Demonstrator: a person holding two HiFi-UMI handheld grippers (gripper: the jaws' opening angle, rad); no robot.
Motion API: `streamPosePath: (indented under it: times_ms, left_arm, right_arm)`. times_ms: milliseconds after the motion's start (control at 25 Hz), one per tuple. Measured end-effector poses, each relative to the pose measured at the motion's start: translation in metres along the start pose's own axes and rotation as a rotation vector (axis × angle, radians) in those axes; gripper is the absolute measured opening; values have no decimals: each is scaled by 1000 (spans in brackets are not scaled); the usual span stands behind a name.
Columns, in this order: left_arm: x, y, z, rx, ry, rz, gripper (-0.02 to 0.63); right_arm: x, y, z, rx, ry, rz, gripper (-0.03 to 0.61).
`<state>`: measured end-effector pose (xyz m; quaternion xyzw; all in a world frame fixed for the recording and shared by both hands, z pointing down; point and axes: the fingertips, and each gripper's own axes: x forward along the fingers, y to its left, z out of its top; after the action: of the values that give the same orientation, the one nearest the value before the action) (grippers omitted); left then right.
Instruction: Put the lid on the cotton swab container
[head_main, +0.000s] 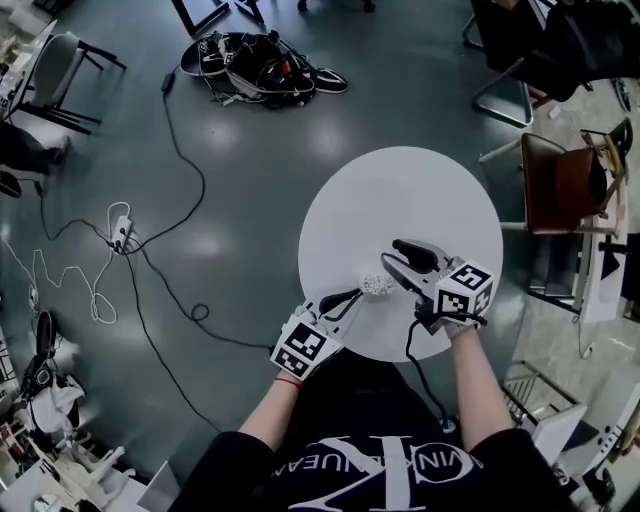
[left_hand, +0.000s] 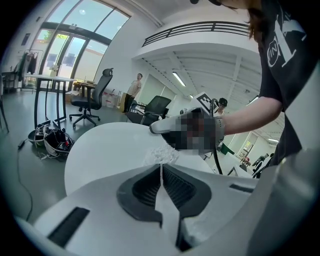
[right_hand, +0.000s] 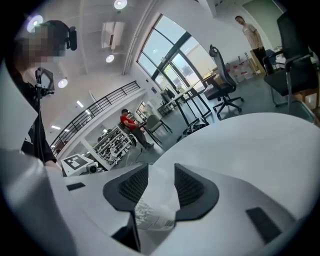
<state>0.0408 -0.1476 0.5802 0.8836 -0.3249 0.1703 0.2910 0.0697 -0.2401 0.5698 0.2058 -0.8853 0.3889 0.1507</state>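
The cotton swab container (head_main: 377, 285) is a small clear tub of white swabs near the front of the round white table (head_main: 400, 190). My left gripper (head_main: 350, 297) reaches it from the lower left. In the left gripper view the jaws (left_hand: 161, 167) are shut on a thin white edge, with the swab heads (left_hand: 161, 155) just past the tips. My right gripper (head_main: 392, 254) comes in from the right with its jaws wide apart. In the right gripper view the container (right_hand: 150, 212), with its barcode label, lies between the open jaws (right_hand: 161, 172). I cannot make out a separate lid.
The table edge (head_main: 345, 340) is close to the person's body. A tangle of cables and gear (head_main: 262, 68) lies on the floor beyond, a brown chair (head_main: 565, 185) stands at the right, and a cable (head_main: 150, 250) trails across the floor at the left.
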Motion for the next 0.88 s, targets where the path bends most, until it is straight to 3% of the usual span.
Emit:
streamPosePath:
  times_ms: [560, 880]
  left_arm:
    - [-2, 0, -3, 3, 27, 8, 11]
    - [-4, -3, -5, -2, 36, 28, 11]
  right_arm:
    - [-17, 33, 2, -141, -1, 84, 158]
    - [-26, 60, -16, -291, 88, 119, 156]
